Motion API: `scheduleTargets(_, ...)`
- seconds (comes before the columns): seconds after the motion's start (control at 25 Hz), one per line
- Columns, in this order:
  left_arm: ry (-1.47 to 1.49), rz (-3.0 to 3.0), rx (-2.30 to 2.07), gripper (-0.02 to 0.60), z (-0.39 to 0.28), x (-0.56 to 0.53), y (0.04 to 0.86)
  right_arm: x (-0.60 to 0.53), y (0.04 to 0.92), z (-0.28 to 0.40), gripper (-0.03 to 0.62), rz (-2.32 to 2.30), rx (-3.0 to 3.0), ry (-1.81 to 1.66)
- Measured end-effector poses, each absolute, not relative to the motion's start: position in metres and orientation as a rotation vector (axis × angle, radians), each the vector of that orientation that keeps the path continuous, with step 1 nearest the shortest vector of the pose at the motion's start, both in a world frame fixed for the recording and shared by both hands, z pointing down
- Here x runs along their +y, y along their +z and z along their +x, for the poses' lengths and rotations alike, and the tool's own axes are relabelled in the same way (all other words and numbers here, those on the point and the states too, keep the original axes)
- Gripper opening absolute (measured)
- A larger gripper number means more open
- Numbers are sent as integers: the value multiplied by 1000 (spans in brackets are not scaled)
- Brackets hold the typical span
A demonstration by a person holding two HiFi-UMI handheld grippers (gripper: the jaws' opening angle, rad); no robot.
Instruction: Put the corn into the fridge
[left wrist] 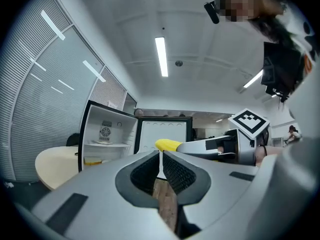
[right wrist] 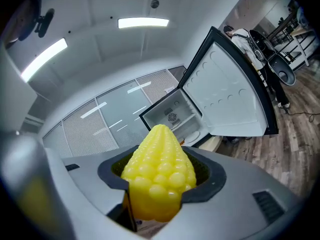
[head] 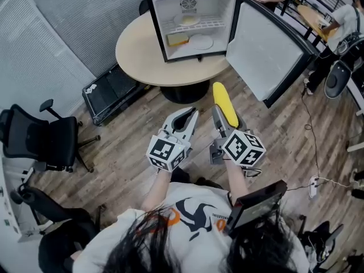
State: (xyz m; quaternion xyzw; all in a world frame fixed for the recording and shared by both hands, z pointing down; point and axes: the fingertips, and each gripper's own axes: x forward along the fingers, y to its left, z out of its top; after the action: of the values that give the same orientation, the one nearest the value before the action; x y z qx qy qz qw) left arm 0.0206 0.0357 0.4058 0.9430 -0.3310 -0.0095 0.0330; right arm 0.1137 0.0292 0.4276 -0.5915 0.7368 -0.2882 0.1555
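Observation:
A yellow corn cob (head: 224, 103) sticks forward out of my right gripper (head: 223, 117), which is shut on its lower part. The right gripper view has the corn (right wrist: 159, 159) filling the gap between the pads of the right gripper (right wrist: 161, 196), tip pointing at the open fridge (right wrist: 175, 116). This small fridge (head: 193, 24) stands on a round table (head: 142, 58), its door (head: 264, 53) swung wide to the right. My left gripper (head: 190, 114) hovers beside the right one, shut and empty; the left gripper (left wrist: 160, 154) shows its pads touching, with the corn (left wrist: 167, 144) to its right.
Inside the fridge lie a yellow item (head: 177, 38) and a white plate (head: 201, 41) below, another plate (head: 187, 20) on the upper shelf. A black office chair (head: 42, 138) and a black case (head: 111, 92) are on the floor at left. People sit at the top right.

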Motion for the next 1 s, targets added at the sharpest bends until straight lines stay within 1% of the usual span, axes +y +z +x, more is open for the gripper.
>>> scheduleTargets(0.36,-21,2897,-998,14,31,46,413,33,433,118,256,-1693,2126,-841)
scheduleTargets(0.6,-5,2889,-1011,14,24,44,416,29,440,111,256,-1684,2138,-867)
scheduleTargets(1.0,-6,2865,-1017,14,20,11,423,-1,451,108,256,-1694,2160,-891)
